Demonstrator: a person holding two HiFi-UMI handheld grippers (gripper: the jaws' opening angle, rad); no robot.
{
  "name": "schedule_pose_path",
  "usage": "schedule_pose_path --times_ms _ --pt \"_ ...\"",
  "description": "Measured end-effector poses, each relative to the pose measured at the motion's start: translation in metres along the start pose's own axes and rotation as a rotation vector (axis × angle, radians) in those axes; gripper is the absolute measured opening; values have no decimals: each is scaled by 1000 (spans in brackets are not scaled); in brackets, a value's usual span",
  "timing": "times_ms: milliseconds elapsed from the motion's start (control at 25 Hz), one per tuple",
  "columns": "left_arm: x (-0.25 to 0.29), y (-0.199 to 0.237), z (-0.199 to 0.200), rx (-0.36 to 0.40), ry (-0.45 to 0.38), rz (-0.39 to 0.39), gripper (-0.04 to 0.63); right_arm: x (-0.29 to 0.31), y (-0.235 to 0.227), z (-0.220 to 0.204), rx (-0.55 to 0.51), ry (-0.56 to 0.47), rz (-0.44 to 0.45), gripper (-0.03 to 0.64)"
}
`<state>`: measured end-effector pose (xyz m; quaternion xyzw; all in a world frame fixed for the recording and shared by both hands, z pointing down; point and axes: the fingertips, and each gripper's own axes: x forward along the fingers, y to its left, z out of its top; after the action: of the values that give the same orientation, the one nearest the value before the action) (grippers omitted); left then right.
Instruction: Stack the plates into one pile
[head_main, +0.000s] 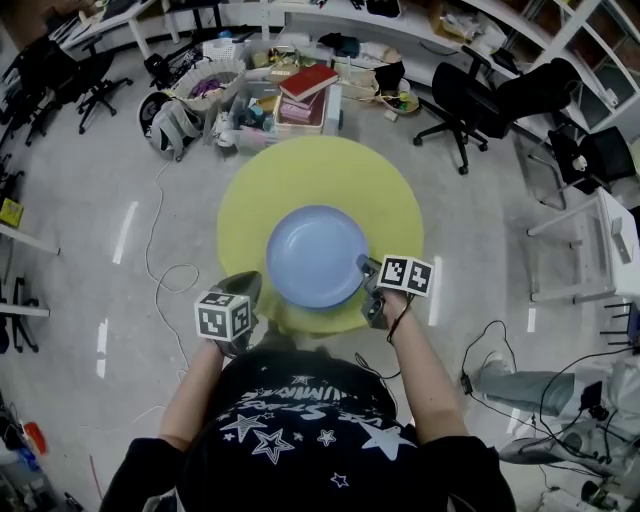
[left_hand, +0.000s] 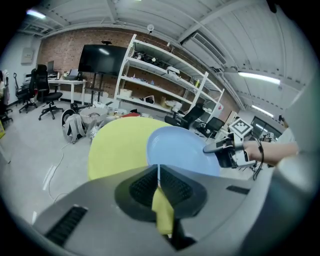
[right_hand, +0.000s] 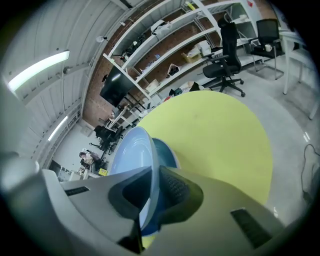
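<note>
A light blue plate (head_main: 317, 256) lies on the near half of the round yellow table (head_main: 320, 170). My right gripper (head_main: 366, 268) is shut on its right rim, and in the right gripper view the thin rim (right_hand: 152, 165) runs between the two pads. A darker blue surface (right_hand: 166, 152) shows just beyond that rim; I cannot tell whether it is the plate's underside or a second plate. My left gripper (head_main: 245, 285) hovers at the table's near left edge, apart from the plate (left_hand: 180, 150). Its jaws (left_hand: 159, 172) are shut with nothing between them.
Past the table's far edge, bins, baskets and a box holding a red book (head_main: 308, 82) clutter the floor. Black office chairs (head_main: 465, 100) stand at the back right, a white desk (head_main: 605, 250) at the right. Cables (head_main: 160, 270) trail on the floor at the left.
</note>
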<state>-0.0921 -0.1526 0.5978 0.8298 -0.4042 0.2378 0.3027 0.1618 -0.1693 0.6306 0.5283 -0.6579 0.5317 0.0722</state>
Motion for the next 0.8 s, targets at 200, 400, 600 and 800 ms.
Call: schedule_pose_path --times_ms 200,400,600,800 --pt "-4 -8 -7 7 6 9 25 -1 -15 -9 16 9 -24 35" --pt "-5 -14 -10 16 6 17 25 0 -19 -9 -35 6 -50 38" --pt "-8 -22 -13 18 1 25 25 -1 -15 -17 -198 29 -86 54" --pt "-13 -35 -16 25 -1 36 25 -6 -7 -24 -283 58 -47 136"
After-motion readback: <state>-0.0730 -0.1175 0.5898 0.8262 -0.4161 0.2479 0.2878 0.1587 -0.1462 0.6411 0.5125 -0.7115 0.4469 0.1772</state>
